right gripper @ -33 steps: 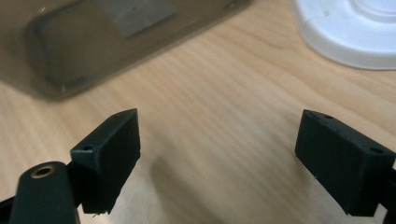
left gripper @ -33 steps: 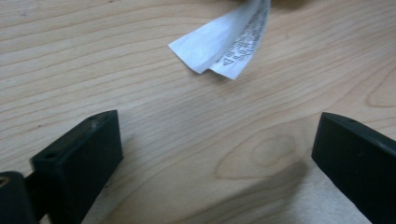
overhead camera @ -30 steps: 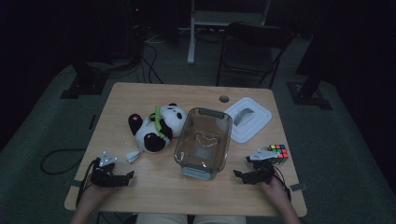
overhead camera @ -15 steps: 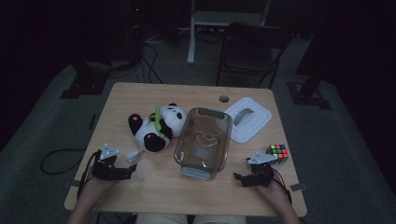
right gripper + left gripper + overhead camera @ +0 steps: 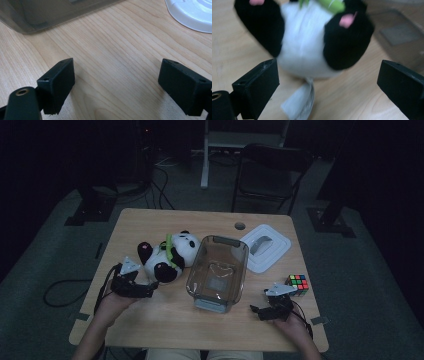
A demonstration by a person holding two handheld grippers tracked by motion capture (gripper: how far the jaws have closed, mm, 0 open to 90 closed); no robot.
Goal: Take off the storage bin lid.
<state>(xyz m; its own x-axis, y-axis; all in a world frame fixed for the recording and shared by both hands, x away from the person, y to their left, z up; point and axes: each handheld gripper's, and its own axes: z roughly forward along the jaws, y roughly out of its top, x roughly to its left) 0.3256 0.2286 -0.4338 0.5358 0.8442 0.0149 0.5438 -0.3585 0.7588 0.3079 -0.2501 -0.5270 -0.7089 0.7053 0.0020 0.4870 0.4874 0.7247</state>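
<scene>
A black and white plush panda (image 5: 169, 257) with a green scarf lies on the wooden table (image 5: 150, 225), left of a clear plastic tub (image 5: 218, 272). My left gripper (image 5: 149, 290) is open just in front of the panda's lower body. In the left gripper view the panda (image 5: 309, 42) fills the space ahead of the spread jaws, with its white tag (image 5: 299, 102) on the wood between them. My right gripper (image 5: 256, 311) is open near the table's front right, nothing between its jaws. The tub's corner (image 5: 50, 15) lies ahead of it.
A white lid (image 5: 265, 247) lies right of the tub, its edge also in the right gripper view (image 5: 192, 15). A colour cube (image 5: 297, 283) sits near the right edge, just beyond the right hand. A chair (image 5: 267, 175) and stand bases are on the floor behind.
My left gripper has moved forward and right, up to the panda's lower body. The right gripper has shifted slightly back toward the front edge.
</scene>
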